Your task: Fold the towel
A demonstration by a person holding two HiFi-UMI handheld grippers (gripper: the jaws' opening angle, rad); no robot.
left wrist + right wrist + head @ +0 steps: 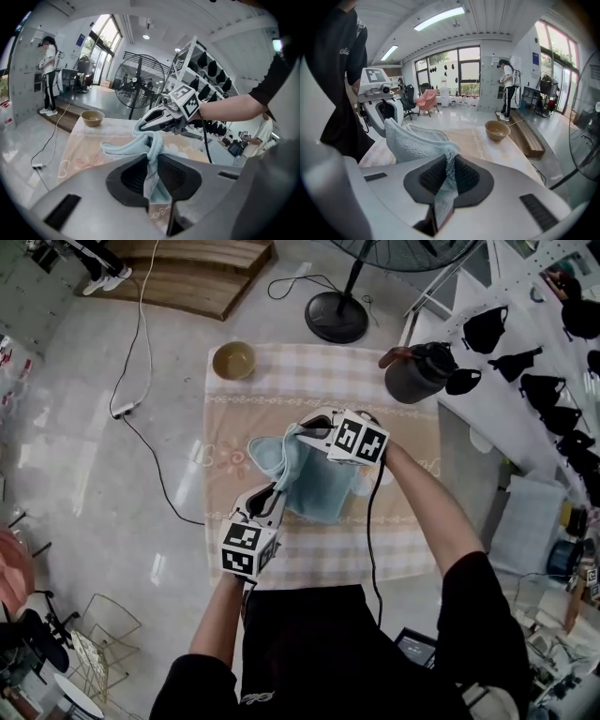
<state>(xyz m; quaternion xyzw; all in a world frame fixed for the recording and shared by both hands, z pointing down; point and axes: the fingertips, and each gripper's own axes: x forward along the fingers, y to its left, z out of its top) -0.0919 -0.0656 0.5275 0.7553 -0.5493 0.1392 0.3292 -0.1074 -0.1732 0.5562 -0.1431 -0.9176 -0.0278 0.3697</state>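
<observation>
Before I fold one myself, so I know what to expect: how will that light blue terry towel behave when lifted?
The light blue terry towel is probably floppy: it sags and bunches between the left gripper and the right gripper. Likely light, since pinches at two edges raise it. Its fuzzy pile probably resists slipping.

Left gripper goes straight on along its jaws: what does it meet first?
Beyond the towel that the left gripper clamps, probably the right gripper, almost dead ahead; depth is unclear.

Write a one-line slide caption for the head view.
Left gripper and right gripper each pinch the light blue towel over a checked tablecloth, bowl beyond.
</observation>
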